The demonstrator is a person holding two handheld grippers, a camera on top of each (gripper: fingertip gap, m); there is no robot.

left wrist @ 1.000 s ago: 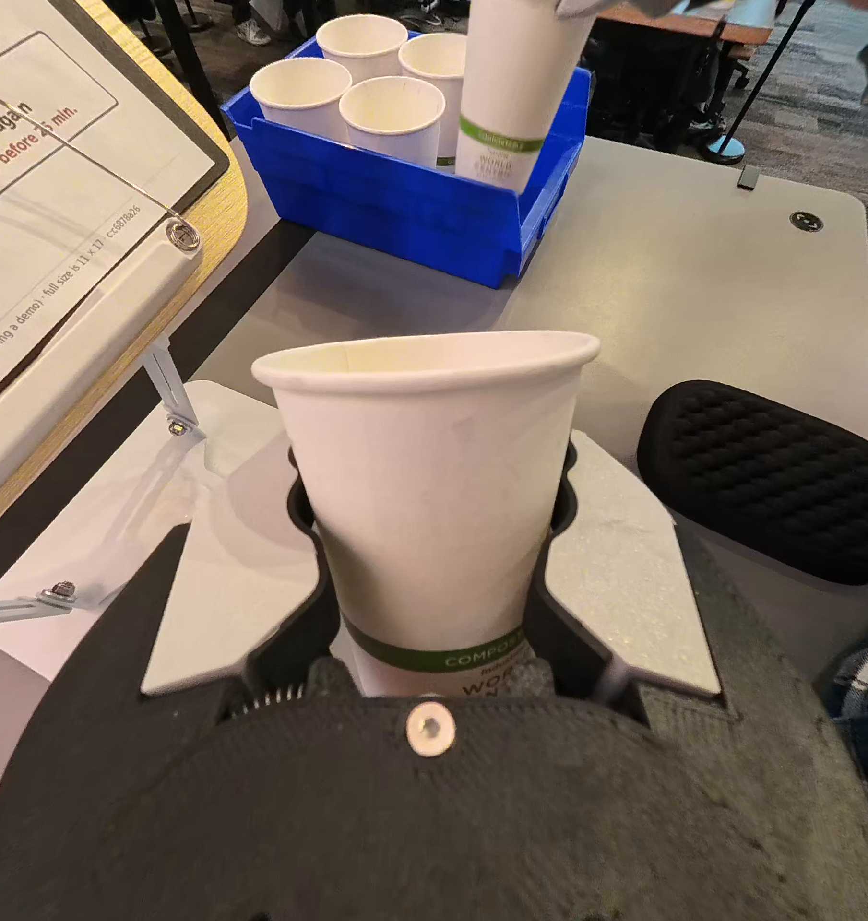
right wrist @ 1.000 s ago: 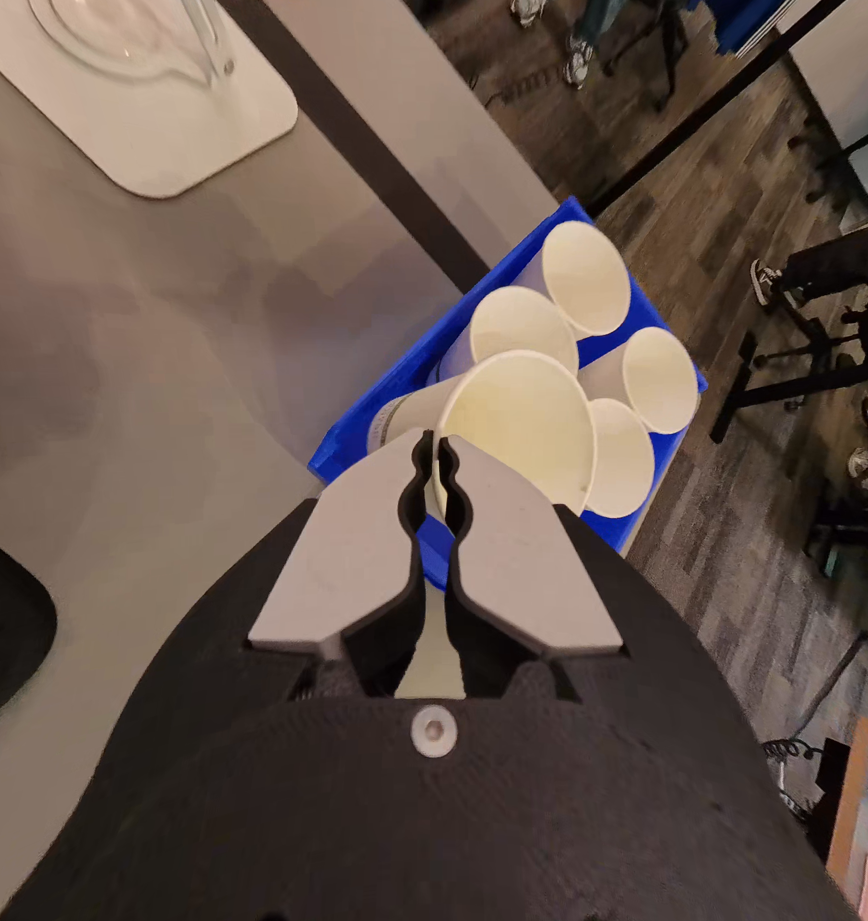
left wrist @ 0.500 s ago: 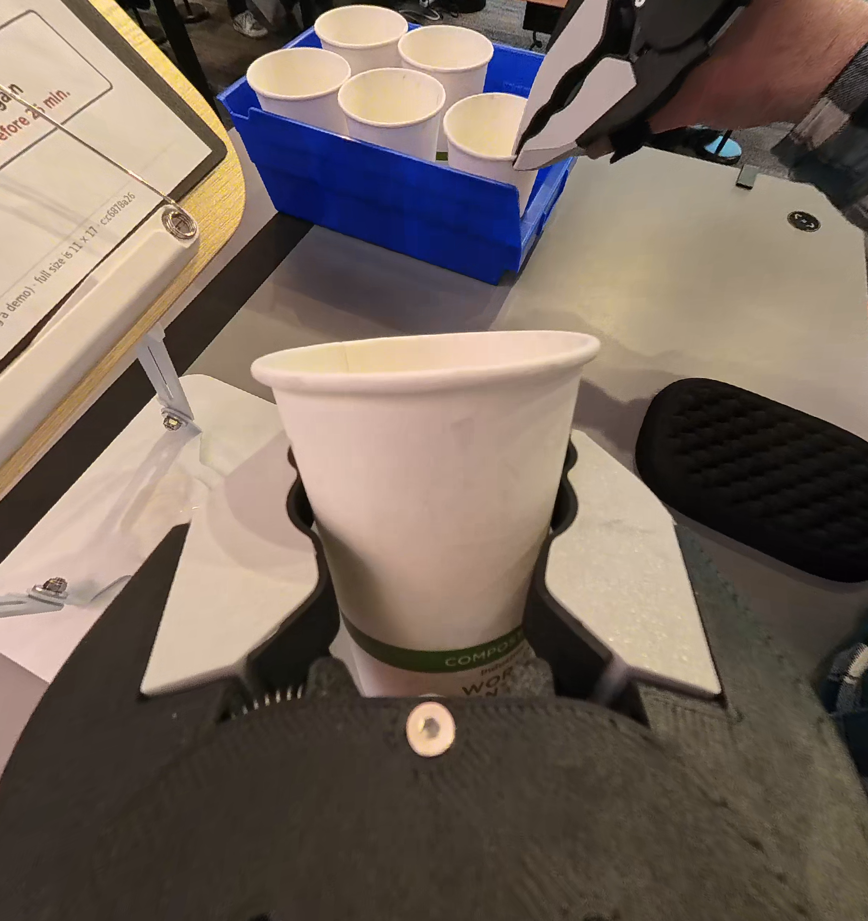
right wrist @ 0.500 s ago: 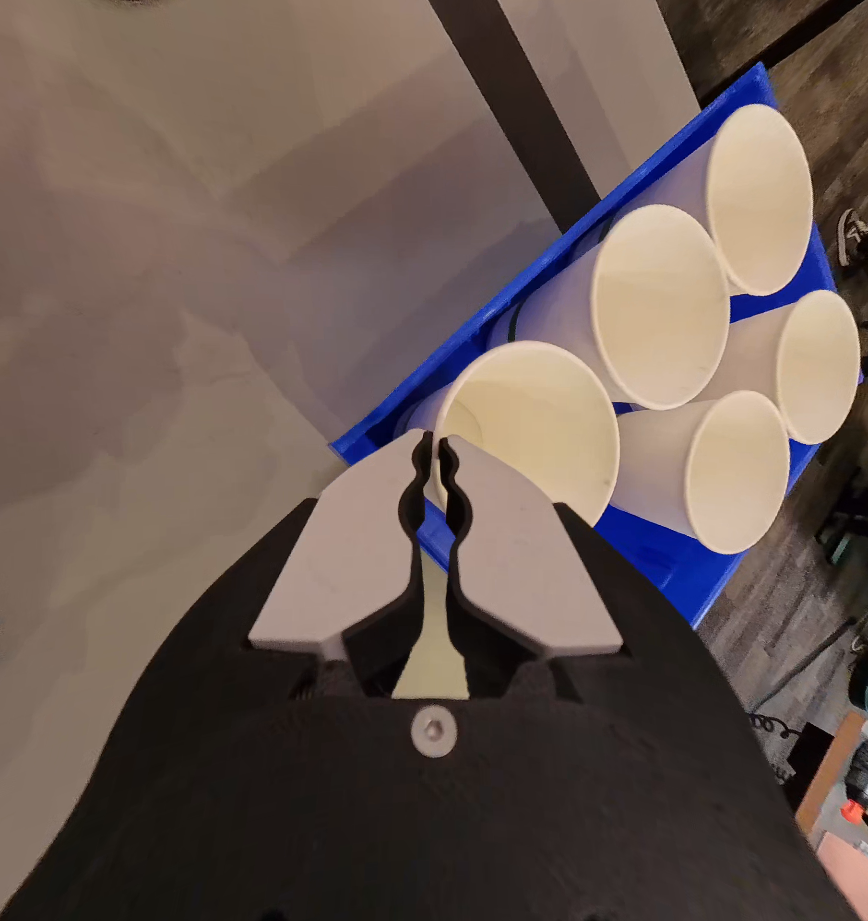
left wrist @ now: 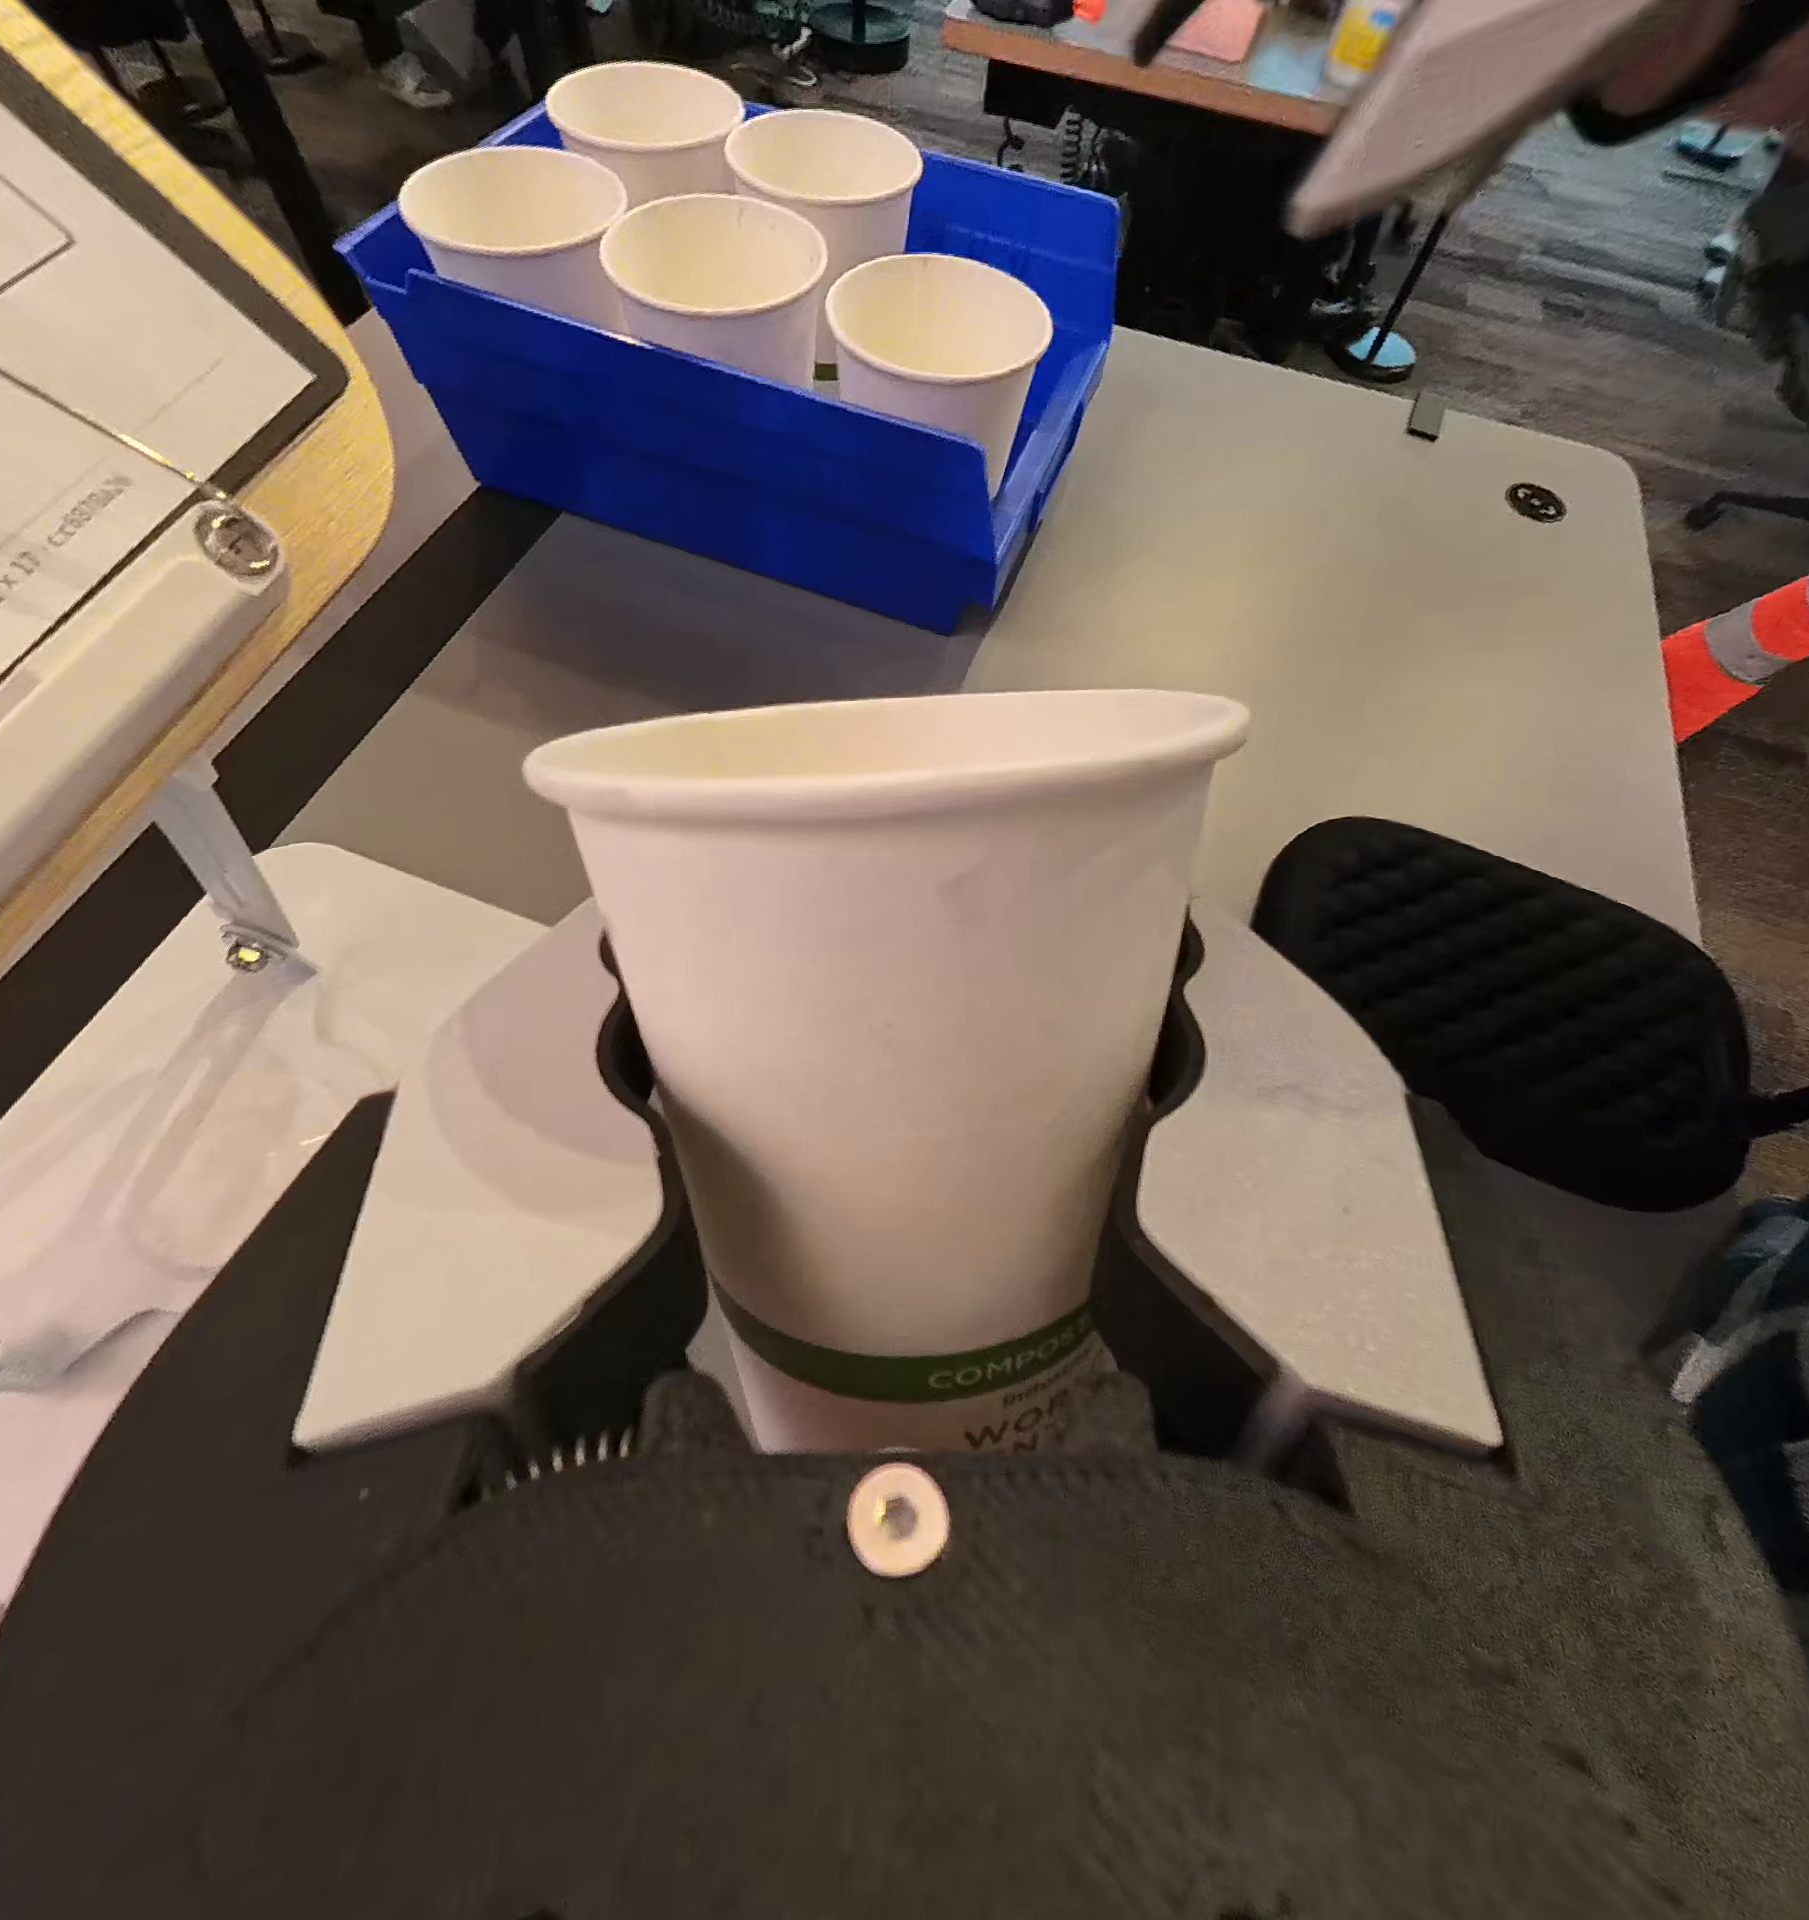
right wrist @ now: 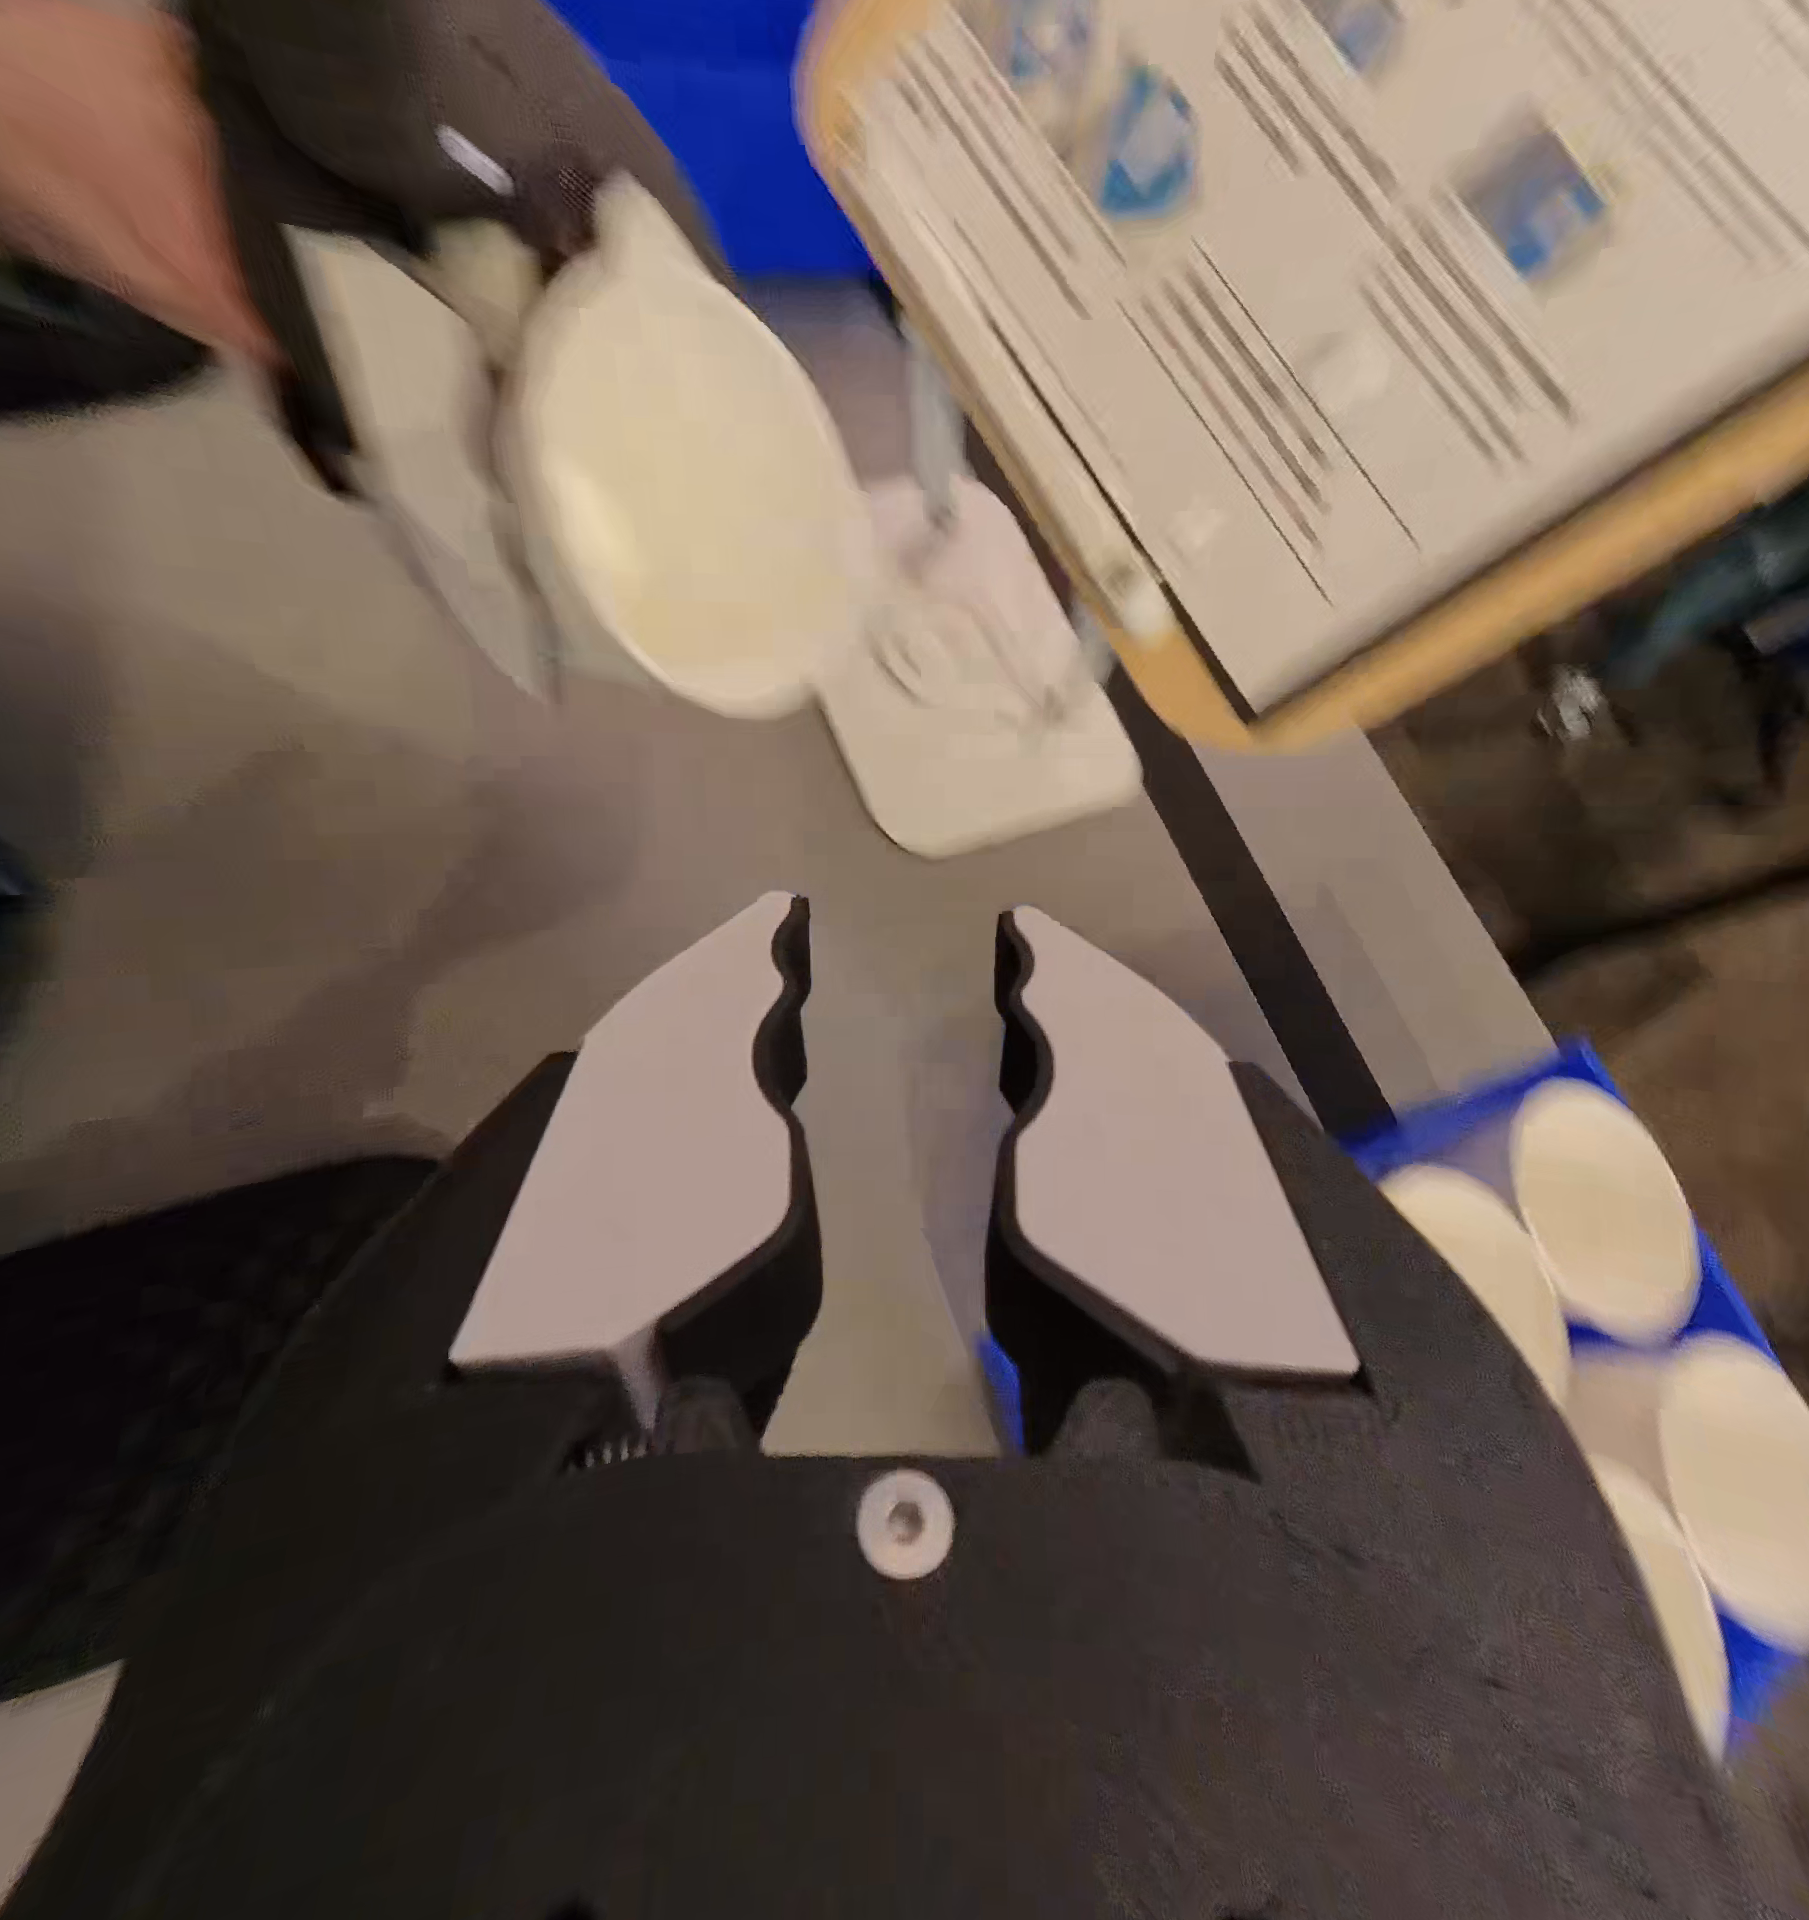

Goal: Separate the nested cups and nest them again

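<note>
Both tongs differ: the left gripper (left wrist: 895, 935) clamps a white paper cup (left wrist: 884, 997) at frame centre, its black pads (left wrist: 625, 1049) pressed on both sides. Low on that cup runs a green band (left wrist: 900, 1377) with white lettering, and dark print below it. Parted over bare grey tabletop (right wrist: 256, 883), the right gripper (right wrist: 902, 920) holds nothing. Five more white paper cups (left wrist: 713, 249) stand upright in the blue bin (left wrist: 734, 468) at upper left. A printed sheet on a wooden board (left wrist: 79, 343) fills the left edge.
</note>
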